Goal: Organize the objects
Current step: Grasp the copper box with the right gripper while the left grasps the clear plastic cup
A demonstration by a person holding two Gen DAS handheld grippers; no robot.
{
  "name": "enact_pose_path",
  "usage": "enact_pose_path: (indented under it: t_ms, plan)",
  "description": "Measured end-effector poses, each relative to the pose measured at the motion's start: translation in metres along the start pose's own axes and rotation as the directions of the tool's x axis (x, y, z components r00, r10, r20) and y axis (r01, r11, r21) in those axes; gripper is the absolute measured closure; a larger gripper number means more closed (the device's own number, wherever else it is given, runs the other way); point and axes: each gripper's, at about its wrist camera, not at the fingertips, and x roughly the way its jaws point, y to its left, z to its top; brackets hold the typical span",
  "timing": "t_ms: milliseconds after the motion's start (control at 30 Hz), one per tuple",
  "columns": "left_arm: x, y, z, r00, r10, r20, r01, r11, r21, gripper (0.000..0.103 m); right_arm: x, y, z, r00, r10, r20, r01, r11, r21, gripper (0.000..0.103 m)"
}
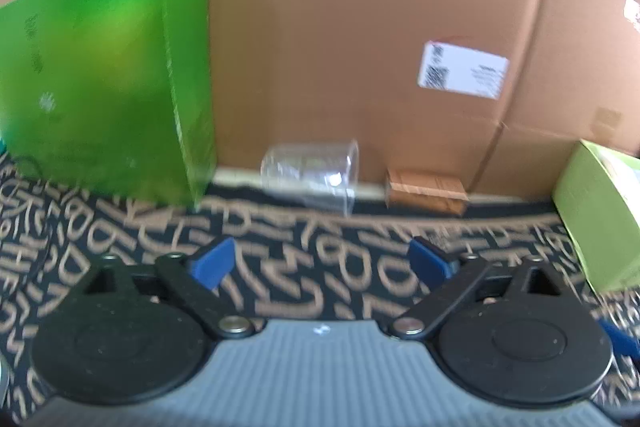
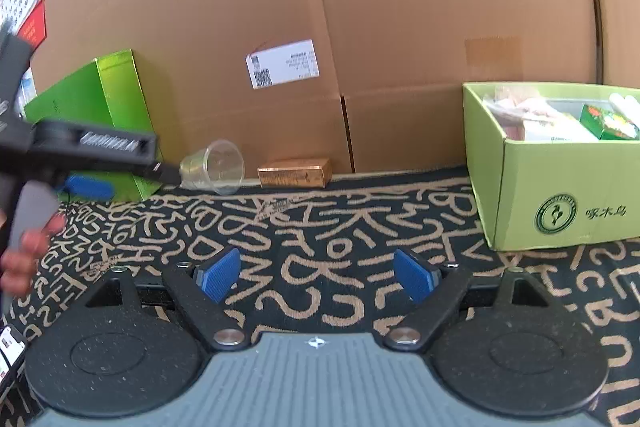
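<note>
A clear plastic cup [image 1: 310,173] lies on its side against the cardboard wall; it also shows in the right wrist view [image 2: 216,167]. A small gold-brown box [image 1: 426,191] lies right of it, also seen in the right wrist view [image 2: 295,172]. My left gripper [image 1: 322,261] is open and empty, low over the patterned cloth, short of the cup. From the right wrist view the left gripper [image 2: 86,153] sits at the left with a hand on it. My right gripper [image 2: 318,275] is open and empty over the cloth.
A tall green box [image 1: 108,83] stands at the left, also in the right wrist view [image 2: 100,95]. An open light-green box [image 2: 560,171] with several packets stands at the right; its corner shows in the left wrist view [image 1: 600,215]. Large cardboard boxes [image 2: 320,27] form the back wall.
</note>
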Motion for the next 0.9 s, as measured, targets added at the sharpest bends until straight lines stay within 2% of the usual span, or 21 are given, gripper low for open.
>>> enact_pose_path:
  t_ms: [100, 133, 200, 333, 400, 500, 633, 700, 733, 900]
  plan:
    - [0.023, 0.001, 0.014, 1.000, 0.022, 0.015, -0.022, 0.999, -0.039, 0.028, 0.003, -0.002, 0.000, 1.000, 0.007, -0.016, -0.007, 1.000, 0.012, 0.016]
    - [0.031, 0.001, 0.018, 1.000, 0.018, 0.009, -0.017, 0.997, -0.069, 0.037, 0.004, -0.003, 0.000, 1.000, 0.009, -0.017, -0.008, 1.000, 0.015, 0.016]
    - [0.047, 0.001, 0.024, 1.000, -0.006, -0.001, 0.006, 0.995, -0.105, 0.043, 0.007, -0.003, 0.001, 1.000, 0.012, -0.023, -0.012, 1.000, 0.014, 0.016]
    - [0.075, -0.001, 0.032, 0.999, 0.023, -0.029, -0.026, 0.996, -0.086, 0.056, 0.019, -0.002, 0.005, 0.999, 0.005, -0.035, -0.005, 1.000, 0.006, 0.016]
    - [0.082, 0.004, 0.032, 0.999, 0.010, -0.041, -0.013, 0.995, -0.094, 0.058, 0.026, -0.001, 0.007, 1.000, 0.003, -0.029, -0.003, 1.000, 0.000, 0.016]
    - [0.078, 0.008, 0.030, 0.999, -0.028, -0.041, 0.025, 0.998, -0.060, 0.071, 0.042, 0.003, 0.013, 0.999, -0.003, -0.034, 0.003, 1.000, -0.002, 0.016]
    - [0.072, 0.019, 0.025, 0.998, -0.045, -0.044, 0.044, 0.999, -0.032, 0.072, 0.073, 0.013, 0.025, 0.998, -0.008, -0.054, 0.007, 1.000, -0.017, 0.016]
    - [0.070, 0.029, 0.021, 0.998, -0.043, -0.054, 0.040, 0.997, -0.061, 0.074, 0.093, 0.019, 0.032, 0.998, -0.027, -0.064, 0.025, 0.999, -0.030, 0.016]
    - [0.070, 0.034, 0.019, 0.997, -0.053, -0.062, 0.048, 0.996, -0.077, 0.078, 0.103, 0.023, 0.036, 0.997, -0.033, -0.069, 0.031, 0.999, -0.035, 0.016]
    - [0.071, 0.055, 0.010, 0.995, -0.057, -0.088, 0.048, 0.994, -0.101, 0.078, 0.147, 0.039, 0.054, 0.993, -0.074, -0.090, 0.067, 0.995, -0.072, 0.016]
